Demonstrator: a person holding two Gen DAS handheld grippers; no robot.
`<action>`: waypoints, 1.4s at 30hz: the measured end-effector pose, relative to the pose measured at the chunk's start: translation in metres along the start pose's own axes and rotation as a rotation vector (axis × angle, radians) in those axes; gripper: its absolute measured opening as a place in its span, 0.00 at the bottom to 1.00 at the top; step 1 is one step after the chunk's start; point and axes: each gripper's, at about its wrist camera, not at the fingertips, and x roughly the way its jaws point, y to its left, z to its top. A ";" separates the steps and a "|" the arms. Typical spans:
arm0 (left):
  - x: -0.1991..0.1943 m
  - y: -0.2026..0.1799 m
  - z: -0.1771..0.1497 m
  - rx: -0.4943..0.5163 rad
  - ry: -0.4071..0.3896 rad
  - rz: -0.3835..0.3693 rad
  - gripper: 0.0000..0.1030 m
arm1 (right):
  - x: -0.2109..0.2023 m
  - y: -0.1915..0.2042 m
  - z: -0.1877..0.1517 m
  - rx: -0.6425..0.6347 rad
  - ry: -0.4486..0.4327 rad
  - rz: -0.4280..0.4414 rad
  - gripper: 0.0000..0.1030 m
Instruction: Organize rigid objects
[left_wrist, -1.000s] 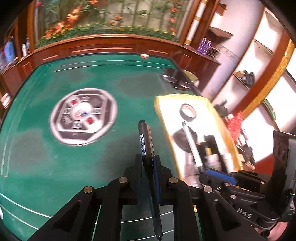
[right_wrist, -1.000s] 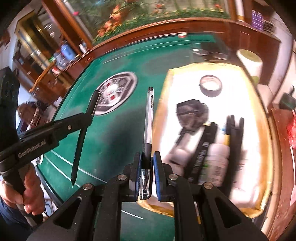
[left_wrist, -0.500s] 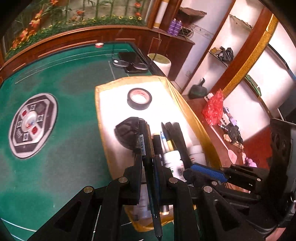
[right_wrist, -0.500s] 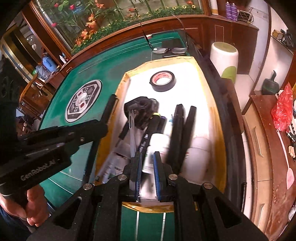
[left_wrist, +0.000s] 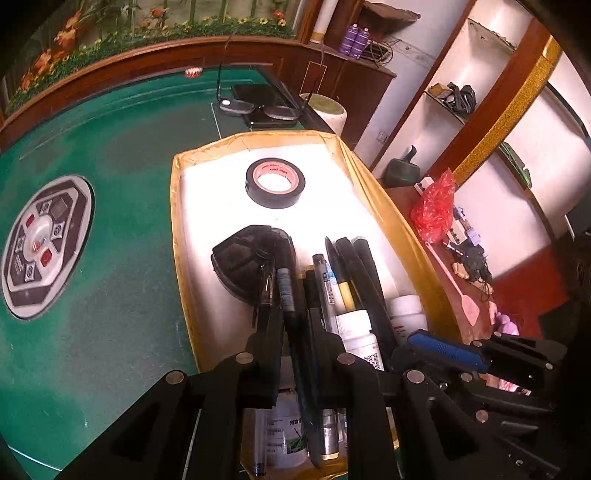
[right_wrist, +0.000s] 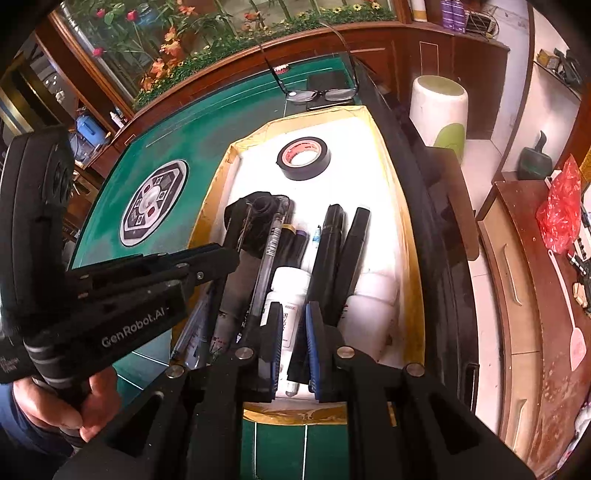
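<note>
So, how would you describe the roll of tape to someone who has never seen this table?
On the green table lies a shallow box with a yellow rim and white floor. The black roll of tape lies flat at the box's far end, alone on bare white. It is the only ring there, with a pinkish core; the pens and bottles crowd the near end.

One tape roll (left_wrist: 275, 181), two grippers (left_wrist: 295, 332).

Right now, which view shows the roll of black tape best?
The left wrist view: the tape roll lies flat in the tray, large, label readable. The right wrist view shows it too, smaller and farther off.
</note>
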 end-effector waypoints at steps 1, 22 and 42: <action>-0.001 0.000 0.000 0.009 -0.004 0.007 0.13 | 0.000 0.000 0.000 0.001 -0.001 -0.001 0.12; -0.037 -0.001 -0.016 0.113 -0.129 0.133 0.54 | -0.001 0.008 -0.005 0.030 -0.011 -0.003 0.23; -0.058 0.019 -0.032 0.138 -0.172 0.200 0.68 | 0.003 0.028 -0.020 0.049 -0.013 -0.016 0.42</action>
